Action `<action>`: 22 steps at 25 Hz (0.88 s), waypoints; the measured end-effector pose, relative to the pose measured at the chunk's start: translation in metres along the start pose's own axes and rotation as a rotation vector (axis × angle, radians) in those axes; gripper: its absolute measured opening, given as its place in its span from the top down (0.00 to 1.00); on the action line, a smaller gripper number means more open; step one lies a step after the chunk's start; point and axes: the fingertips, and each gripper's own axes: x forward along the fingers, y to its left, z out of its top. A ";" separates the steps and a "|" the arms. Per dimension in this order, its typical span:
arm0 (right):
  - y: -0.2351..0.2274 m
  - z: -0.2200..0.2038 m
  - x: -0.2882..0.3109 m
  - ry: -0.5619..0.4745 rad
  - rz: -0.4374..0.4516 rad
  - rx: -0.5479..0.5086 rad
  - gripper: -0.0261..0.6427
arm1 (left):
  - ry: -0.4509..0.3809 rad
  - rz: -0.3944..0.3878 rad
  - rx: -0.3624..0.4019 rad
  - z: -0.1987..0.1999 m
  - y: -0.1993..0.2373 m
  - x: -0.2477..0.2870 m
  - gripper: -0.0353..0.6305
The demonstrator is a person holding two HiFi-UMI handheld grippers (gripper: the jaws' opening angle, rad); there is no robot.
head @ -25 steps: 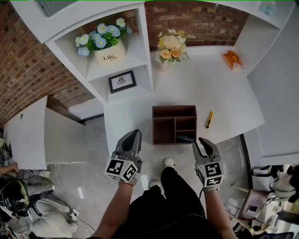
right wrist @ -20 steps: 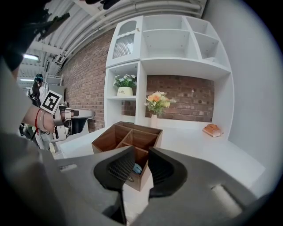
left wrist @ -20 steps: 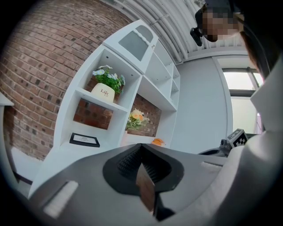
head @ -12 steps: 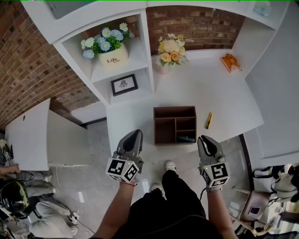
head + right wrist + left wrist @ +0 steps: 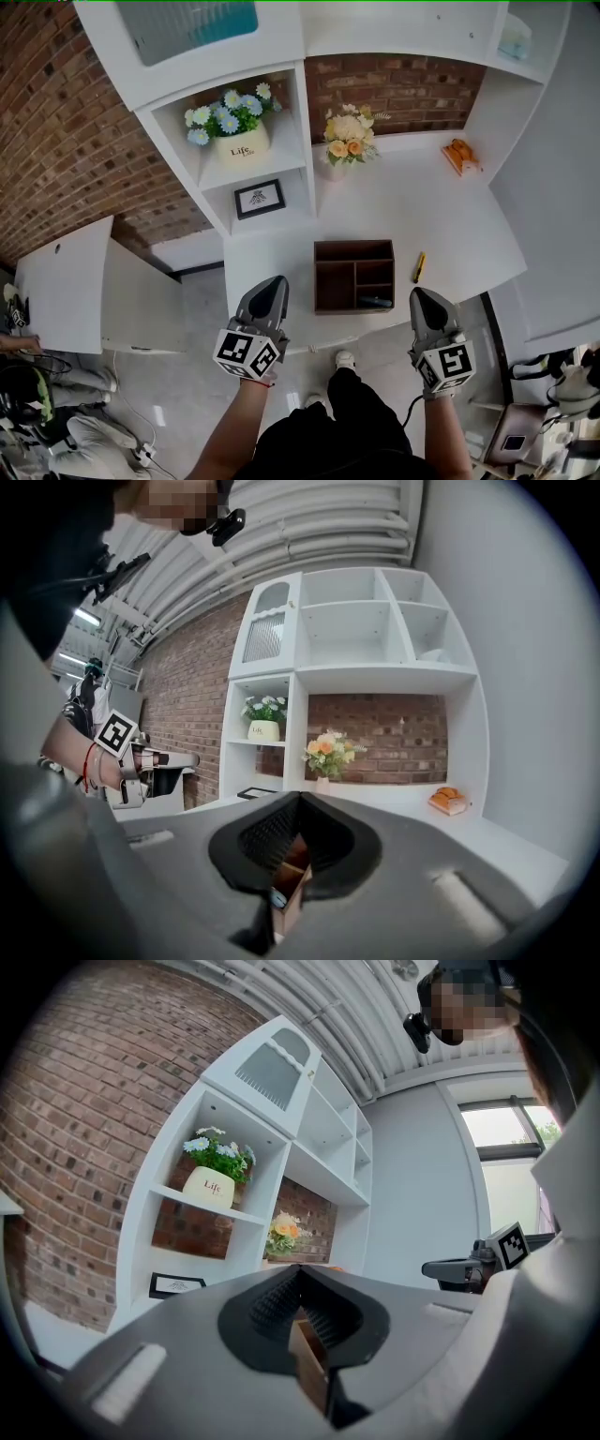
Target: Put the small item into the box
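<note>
small dark item (image 5: 374, 302) lies inside the brown wooden box (image 5: 333, 281), in the compartment at its near right corner. no claw touches it.

at the far left of the head view a red brick wall (image 5: 66, 131) runs behind a low white side table (image 5: 56, 291). next comes the left claw (image 5: 273, 283), a grey two-jaw tool with a marker cube at the wrist, held just off the near edge of the white desk (image 5: 450, 216). in the left gripper view its jaws meet at the tips (image 5: 300, 1269), clenched on nothing. a corner of the box shows low behind them.

above it, a white shelf unit holds a cream pot of blue and white flowers (image 5: 242, 145). a black-framed picture (image 5: 260, 199) sits one shelf lower. the box stands on the desk close to the front edge, roughly midway between the two claws and beyond them. behind it, against the brick, is a small vase of cream and orange flowers (image 5: 345, 131).

just right of the box, apart from it, a slim yellow pen-like thing (image 5: 420, 266) lies on the desk. the right claw (image 5: 424, 293) is held off the desk's edge, near the box's right corner. its jaws have just closed and now meet (image 5: 300, 797) with nothing between them. far back on the right sits a small orange object (image 5: 458, 153).
</note>
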 end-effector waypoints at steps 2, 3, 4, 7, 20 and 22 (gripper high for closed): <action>-0.001 0.006 -0.002 -0.015 -0.003 0.000 0.96 | -0.008 -0.003 0.005 0.005 -0.002 -0.001 0.94; -0.001 0.009 -0.003 -0.022 -0.004 0.001 0.96 | -0.012 -0.004 0.007 0.007 -0.002 -0.001 0.94; -0.001 0.012 -0.003 -0.029 -0.006 0.002 0.96 | -0.016 -0.005 0.009 0.009 -0.003 -0.002 0.94; -0.001 0.017 -0.006 -0.038 -0.009 0.002 0.96 | -0.020 -0.005 0.019 0.014 -0.004 -0.005 0.94; 0.004 0.034 -0.023 -0.053 -0.002 0.019 0.96 | -0.049 -0.002 0.019 0.034 -0.009 -0.020 0.94; 0.006 0.036 -0.025 -0.059 -0.004 0.018 0.96 | -0.050 -0.004 0.019 0.034 -0.009 -0.024 0.94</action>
